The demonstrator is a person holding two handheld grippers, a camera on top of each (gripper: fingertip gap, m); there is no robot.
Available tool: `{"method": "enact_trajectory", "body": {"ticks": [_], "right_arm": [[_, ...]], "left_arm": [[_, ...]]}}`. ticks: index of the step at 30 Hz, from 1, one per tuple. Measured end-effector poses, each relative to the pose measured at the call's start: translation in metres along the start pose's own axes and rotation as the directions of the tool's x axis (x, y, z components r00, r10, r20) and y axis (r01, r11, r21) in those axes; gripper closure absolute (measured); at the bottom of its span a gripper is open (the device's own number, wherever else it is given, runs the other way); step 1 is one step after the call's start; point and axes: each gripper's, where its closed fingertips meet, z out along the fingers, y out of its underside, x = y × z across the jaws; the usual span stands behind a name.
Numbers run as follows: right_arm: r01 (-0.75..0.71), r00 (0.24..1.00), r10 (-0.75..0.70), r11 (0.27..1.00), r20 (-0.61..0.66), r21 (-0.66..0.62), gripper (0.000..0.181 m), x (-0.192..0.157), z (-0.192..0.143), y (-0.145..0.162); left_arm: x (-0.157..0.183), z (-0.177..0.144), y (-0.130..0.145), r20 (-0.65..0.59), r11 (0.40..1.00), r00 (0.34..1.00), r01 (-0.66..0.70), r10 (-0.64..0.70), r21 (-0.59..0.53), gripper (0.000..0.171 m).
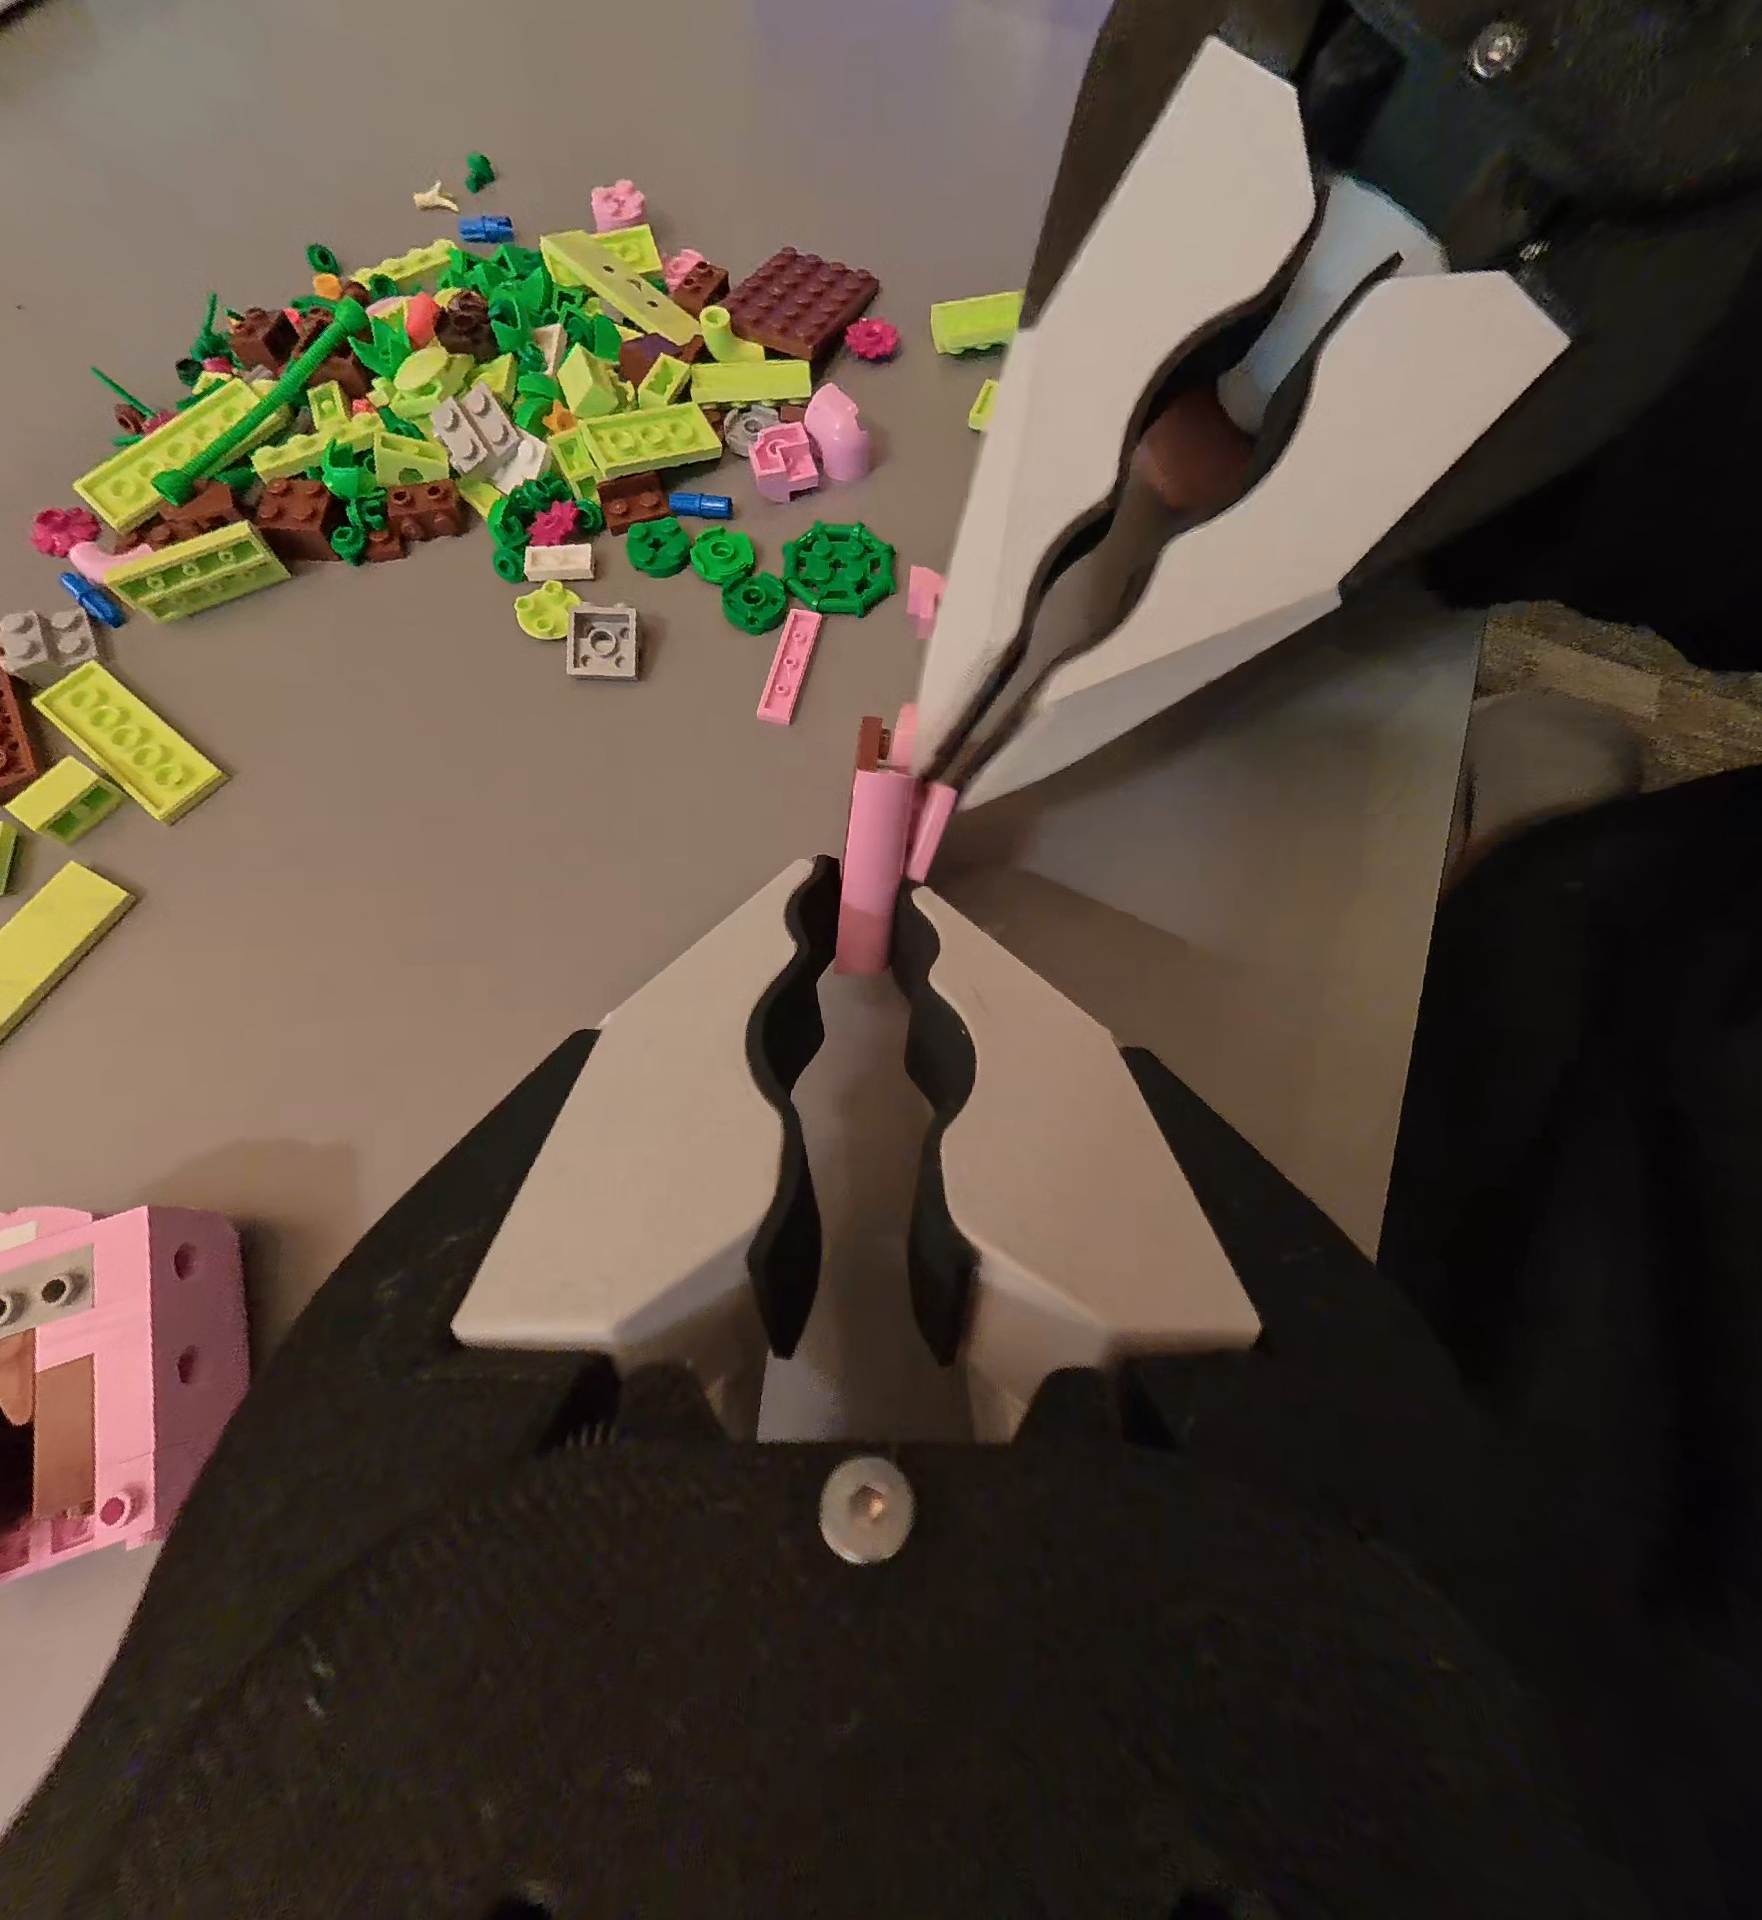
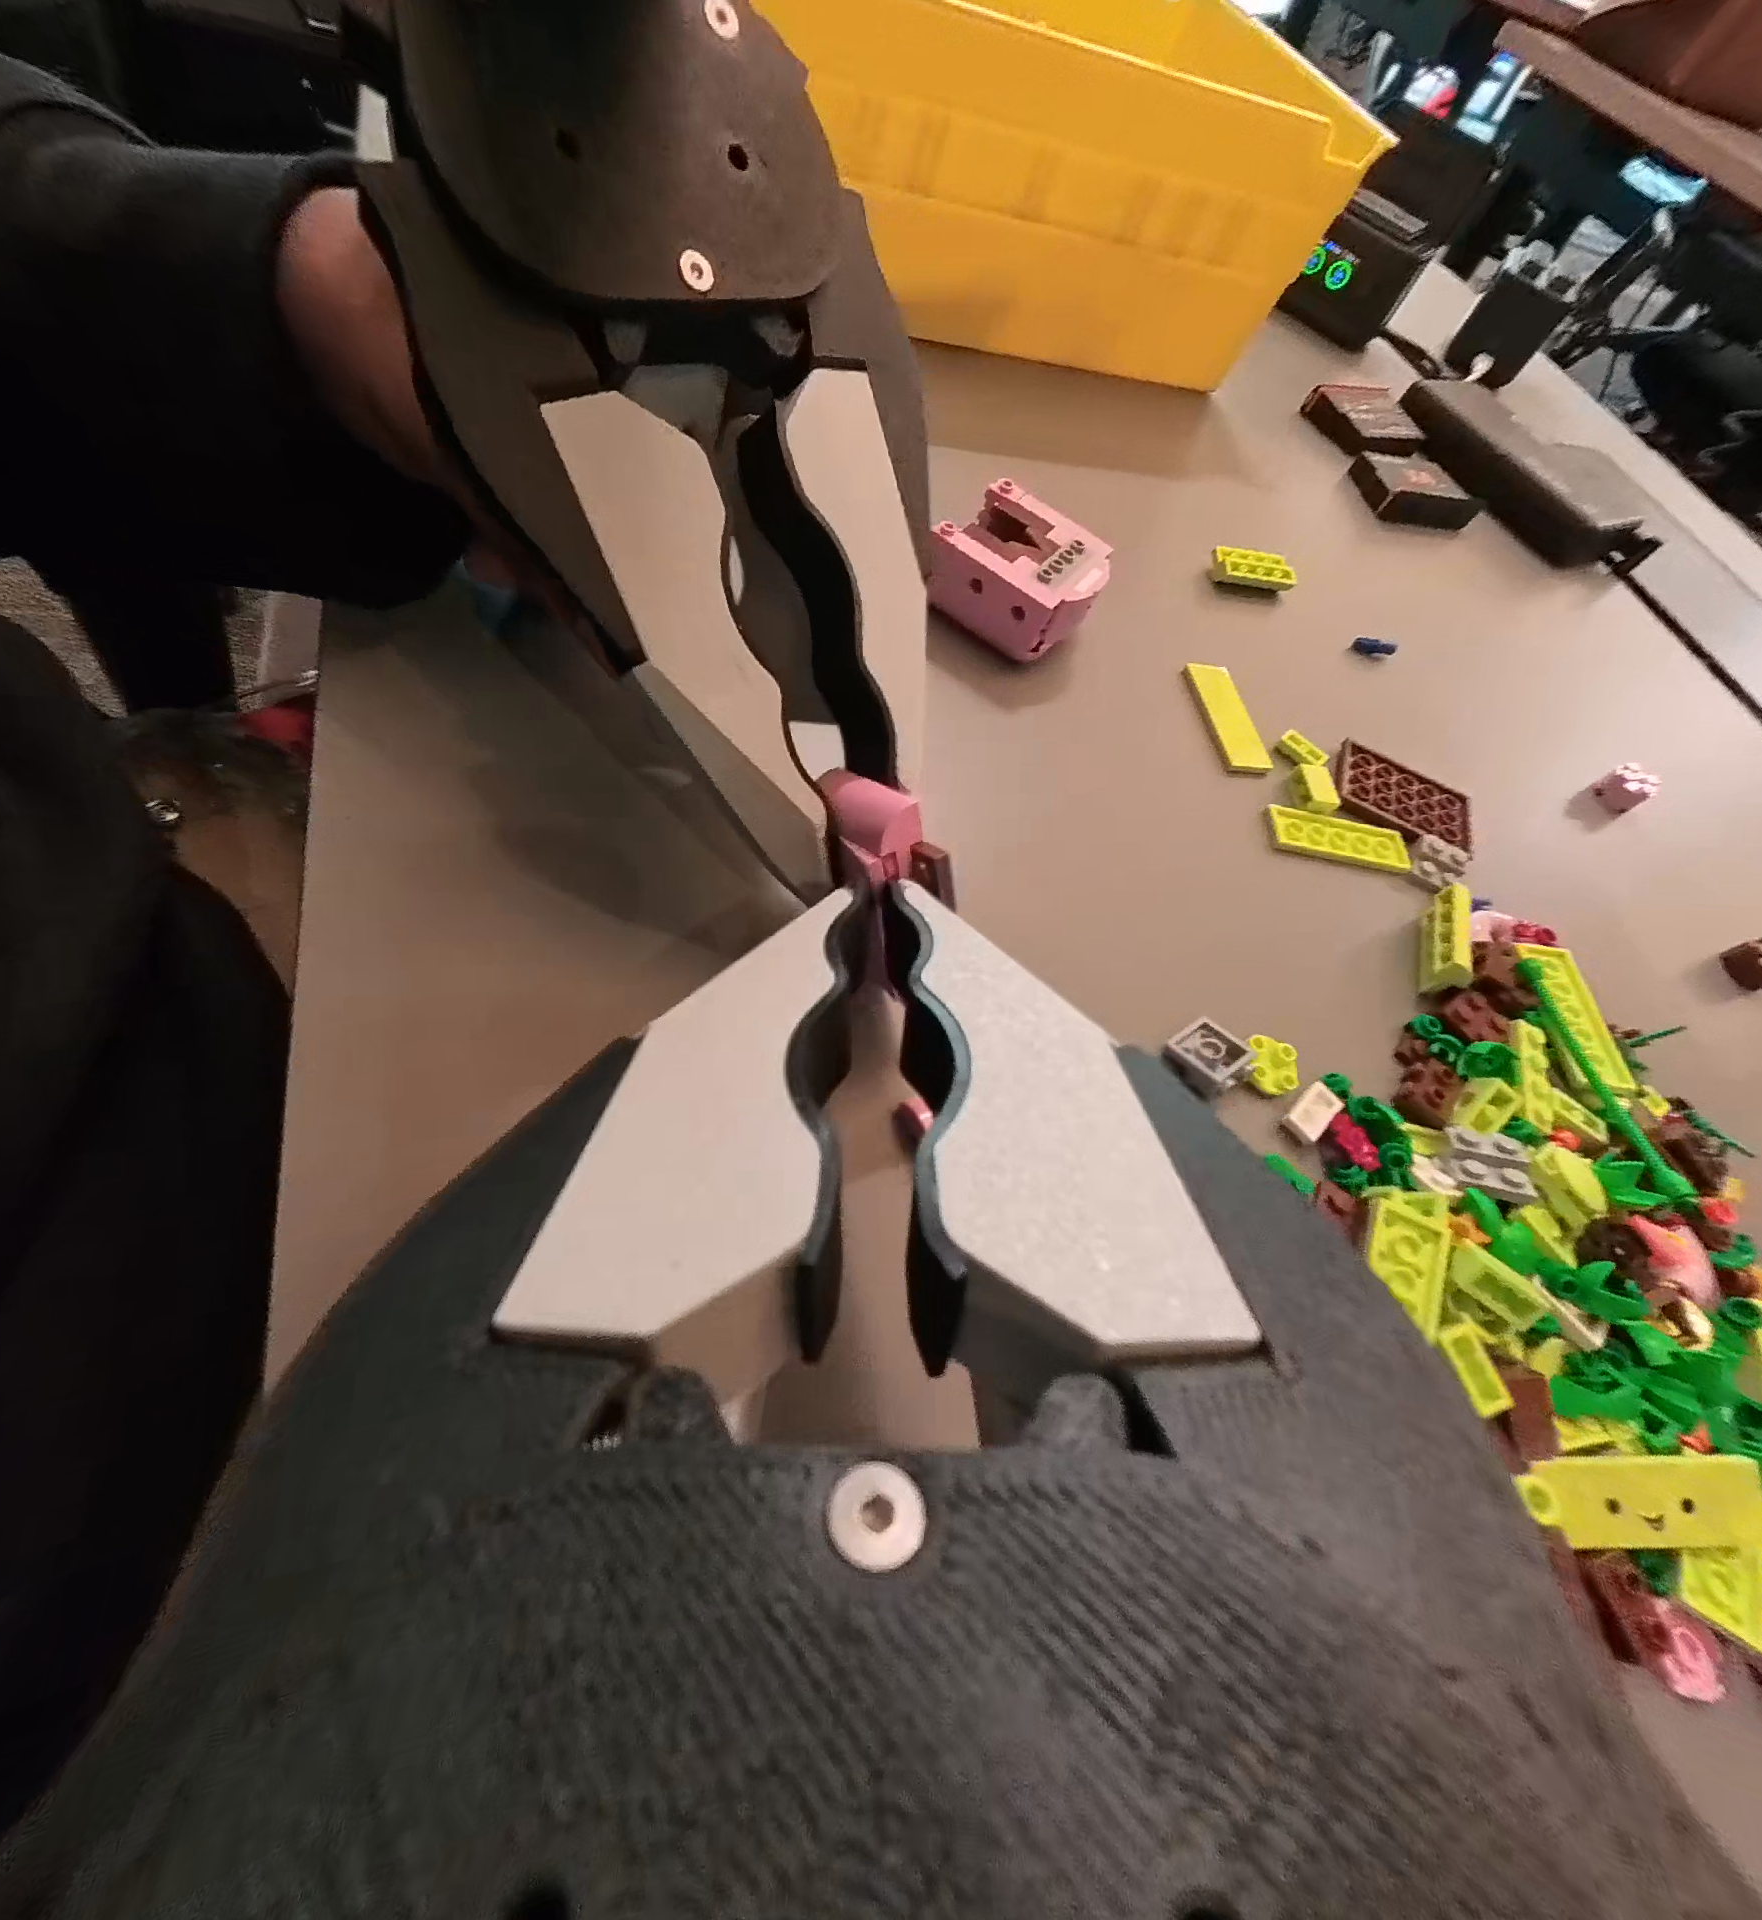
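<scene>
Pinching a pink block (image 1: 869, 883) between its tips, the left gripper (image 1: 864, 940) is closed on the block's lower end, holding it upright above the table (image 1: 461, 935); the right gripper (image 1: 934, 774) meets it tip to tip, its jaws drawn nearly together on a small pink piece (image 1: 931, 831) pressed against the block's side, with a little brown piece (image 1: 872, 740) just at the top; seen from the right wrist, the same knot of pink sits between the right gripper (image 2: 882, 899) and the left gripper (image 2: 861, 779). To join such small parts cleanly, I'd judge both grips should stay firm and square, the push running straight along the studs, not twisting, since a slanted press could pop the piece loose. Farther out lies a heap of loose bricks (image 1: 461, 416), mostly green and brown; a half-built pink house (image 1: 66, 1392) stands near the left gripper's base; a yellow bin (image 2: 1085, 177) sits at the table's far side.
</scene>
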Motion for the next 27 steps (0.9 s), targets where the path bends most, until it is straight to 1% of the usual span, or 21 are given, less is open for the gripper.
{"method": "enact_trajectory", "body": {"ticks": [2,3,4,5,6,9,11,14,15,17,18,19,22,23,25,26,27], "right_arm": [[0.005,0.999,-0.005,1.0,0.033,-0.003,0.181,-0.004,-0.001,0.001],[0.009,0.997,-0.008,1.0,0.078,-0.01,0.181,-0.011,-0.001,0.002],[0.002,0.992,0.003,0.999,0.128,-0.033,0.181,-0.019,0.0,0.005],[0.007,0.992,0.0,0.998,0.123,-0.055,0.181,-0.019,0.001,0.008],[0.023,0.997,-0.018,0.997,0.081,-0.07,0.181,-0.013,0.001,0.012],[-0.001,0.998,0.005,0.998,0.058,-0.063,0.181,-0.004,-0.006,0.015],[-0.066,0.998,0.066,0.998,0.016,-0.011,0.181,0.009,-0.013,0.01],[-0.245,0.963,0.249,0.968,-0.104,0.046,0.181,0.042,-0.026,0.012],[-0.315,0.94,0.318,0.948,-0.128,0.039,0.181,0.051,-0.028,0.018],[-0.434,0.888,0.422,0.9,-0.181,-0.031,0.181,0.061,-0.027,0.037],[-0.48,0.862,0.457,0.875,-0.219,-0.066,0.181,0.065,-0.027,0.047],[-0.505,0.848,0.477,0.86,-0.232,-0.076,0.181,0.067,-0.026,0.051],[-0.545,0.807,0.512,0.838,-0.293,-0.037,0.181,0.079,-0.032,0.054],[-0.546,0.799,0.517,0.838,-0.306,-0.011,0.176,0.083,-0.035,0.053],[-0.503,0.816,0.499,0.862,-0.293,0.068,0.159,0.085,-0.039,0.038],[-0.468,0.838,0.478,0.878,-0.263,0.106,0.155,0.082,-0.039,0.027],[-0.434,0.863,0.455,0.89,-0.219,0.136,0.155,0.074,-0.038,0.016]], "left_arm": [[0.0,0.0,0.0,-0.002,1.0,1.0,-0.001,0.001,-0.001,0.164],[-0.006,0.0,0.0,0.029,1.0,1.0,-0.002,0.002,-0.001,0.164],[-0.007,-0.001,0.001,0.03,1.0,1.0,-0.002,0.002,0.0,0.164],[-0.002,-0.001,0.001,-0.013,1.0,1.0,-0.002,0.002,0.001,0.164],[0.001,-0.002,0.001,-0.038,1.0,0.999,0.0,0.0,0.001,0.164],[-0.004,-0.003,0.002,-0.016,1.0,1.0,0.021,-0.021,0.003,0.164],[-0.006,-0.003,0.001,-0.024,0.999,0.998,0.053,-0.053,0.007,0.165],[-0.009,-0.007,-0.003,-0.062,0.992,0.992,0.117,-0.114,0.044,0.165],[-0.01,-0.009,-0.004,-0.069,0.99,0.989,0.133,-0.129,0.053,0.165],[-0.012,-0.009,-0.004,-0.075,0.987,0.986,0.154,-0.15,0.054,0.165],[-0.012,-0.008,-0.003,-0.078,0.986,0.985,0.161,-0.157,0.05,0.165],[-0.012,-0.008,-0.003,-0.082,0.985,0.984,0.165,-0.161,0.048,0.165],[-0.012,-0.008,-0.003,-0.096,0.984,0.981,0.175,-0.17,0.044,0.165],[-0.011,-0.007,-0.003,-0.102,0.984,0.98,0.176,-0.171,0.042,0.165],[-0.009,-0.007,-0.003,-0.115,0.984,0.979,0.174,-0.169,0.038,0.165],[-0.008,-0.007,-0.002,-0.12,0.985,0.979,0.172,-0.167,0.034,0.165],[-0.007,-0.007,-0.002,-0.125,0.985,0.979,0.167,-0.162,0.03,0.165]]}}
